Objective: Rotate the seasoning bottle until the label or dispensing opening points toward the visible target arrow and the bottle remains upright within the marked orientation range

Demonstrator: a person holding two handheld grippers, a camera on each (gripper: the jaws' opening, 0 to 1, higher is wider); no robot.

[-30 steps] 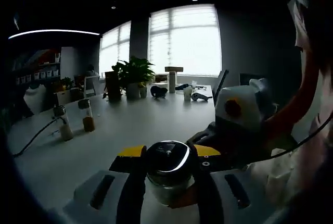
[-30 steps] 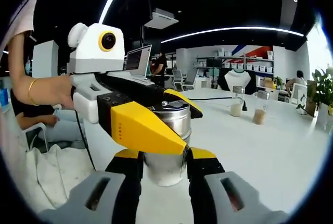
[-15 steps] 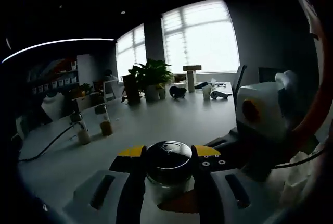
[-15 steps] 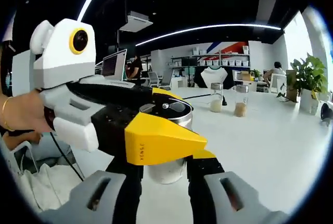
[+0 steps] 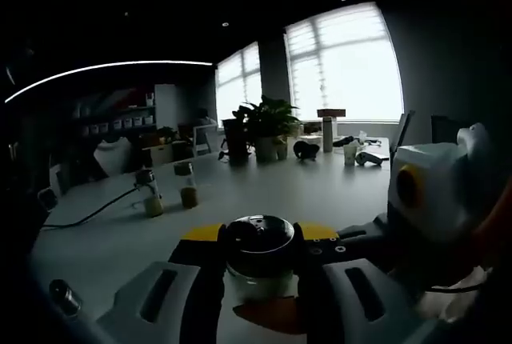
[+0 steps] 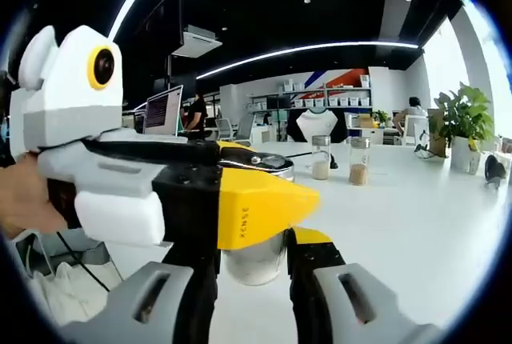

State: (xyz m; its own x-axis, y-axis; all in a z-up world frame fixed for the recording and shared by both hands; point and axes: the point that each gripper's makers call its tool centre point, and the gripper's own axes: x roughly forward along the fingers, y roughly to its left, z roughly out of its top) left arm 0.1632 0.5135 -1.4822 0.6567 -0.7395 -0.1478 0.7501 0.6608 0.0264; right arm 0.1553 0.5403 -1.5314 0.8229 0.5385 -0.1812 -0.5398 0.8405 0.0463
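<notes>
Steel and dark glossy plastic top the squat, clear-walled seasoning bottle (image 5: 258,260), which in the left gripper view stands upright on the pale tabletop (image 5: 264,188) between the yellow-tipped black jaws of the left gripper (image 5: 258,242); they press its lid from both sides, so this tool is clamped on the bottle. The right gripper (image 5: 432,200), white-bodied, reaches in from the right, with one of its jaws showing beneath the bottle's base. Two small glass jars of brown powder (image 5: 168,194) stand well apart on the far side of the table. In the right gripper view the same bottle (image 6: 260,244) sits between the right gripper's (image 6: 254,248) own jaws, low on its body, though the left gripper's (image 6: 160,192) yellow jaw hides the contact, so I cannot tell whether this tool is clenched or merely alongside. No arrow or marked range is visible in either view, so overshooting the heading seems the main risk. Two tools twisting against each other at different heights could also tip the bottle or slip on the smooth lid.
</notes>
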